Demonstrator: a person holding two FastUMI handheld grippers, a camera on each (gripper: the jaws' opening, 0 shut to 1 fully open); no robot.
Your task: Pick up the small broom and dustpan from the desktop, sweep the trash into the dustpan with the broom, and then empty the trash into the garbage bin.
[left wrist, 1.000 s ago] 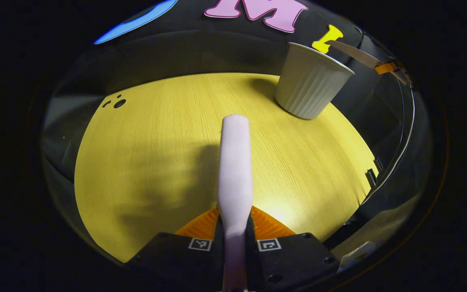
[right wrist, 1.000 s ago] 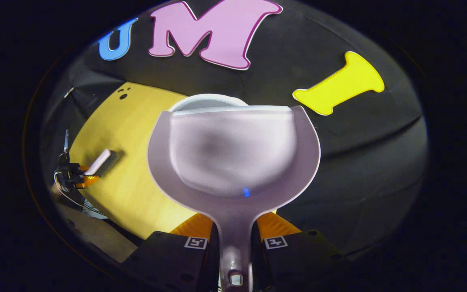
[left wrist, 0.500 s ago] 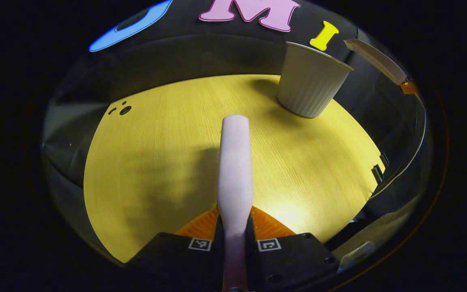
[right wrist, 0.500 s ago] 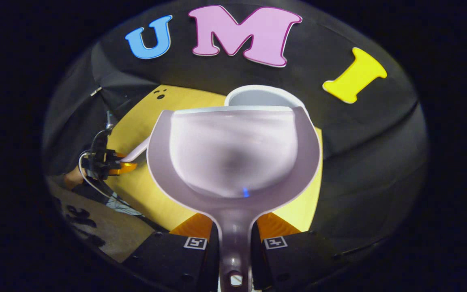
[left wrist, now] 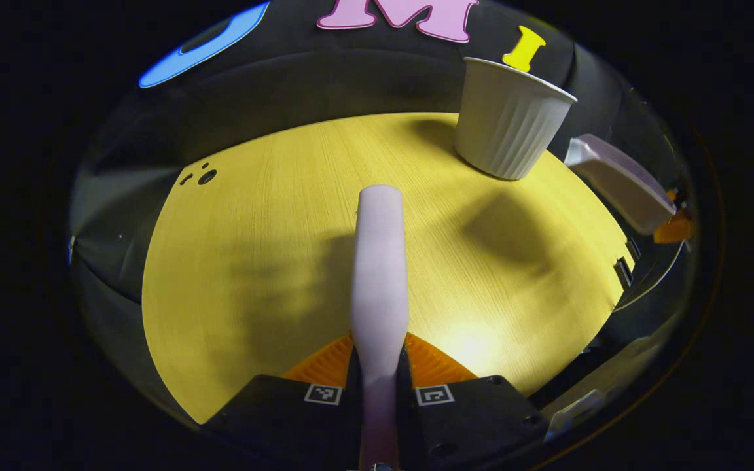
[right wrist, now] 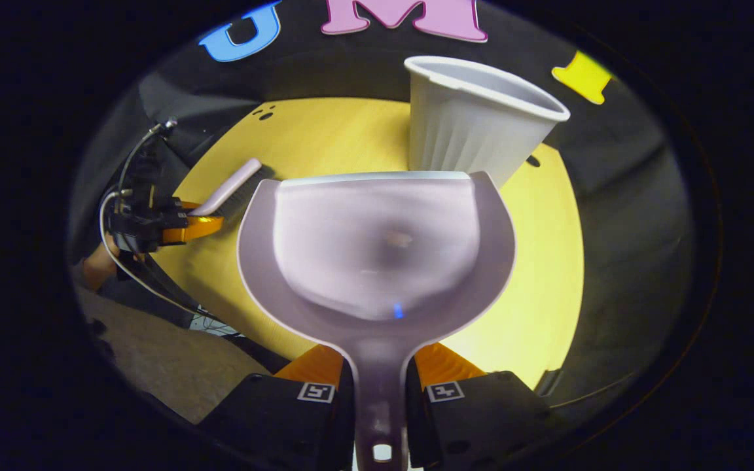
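Note:
My left gripper [left wrist: 379, 366] is shut on the pale lilac handle of the small broom [left wrist: 379, 275], which points out over the yellow desktop [left wrist: 266, 261]. My right gripper [right wrist: 379, 383] is shut on the handle of the lilac dustpan [right wrist: 377, 255]; the pan's scoop looks bare. The white ribbed garbage bin [right wrist: 475, 121] stands upright on the desktop just beyond the pan's front lip. In the left gripper view the bin [left wrist: 511, 121] is at the far right of the desk, with the dustpan [left wrist: 619, 183] hanging to its right. In the right gripper view the left gripper [right wrist: 154, 219] holds the broom [right wrist: 230, 190] at the left.
The desktop [right wrist: 547, 261] has small dark holes [left wrist: 201, 175] near its far left corner. Black cloth walls close in behind and on both sides. Cables [right wrist: 148, 288] trail from the left gripper, and grey floor [right wrist: 174, 366] lies below the desk's near edge.
My right gripper has drawn the dustpan back and down from above the bin; the bin now stands clear beyond the pan's lip. The broom in my left gripper has hardly moved.

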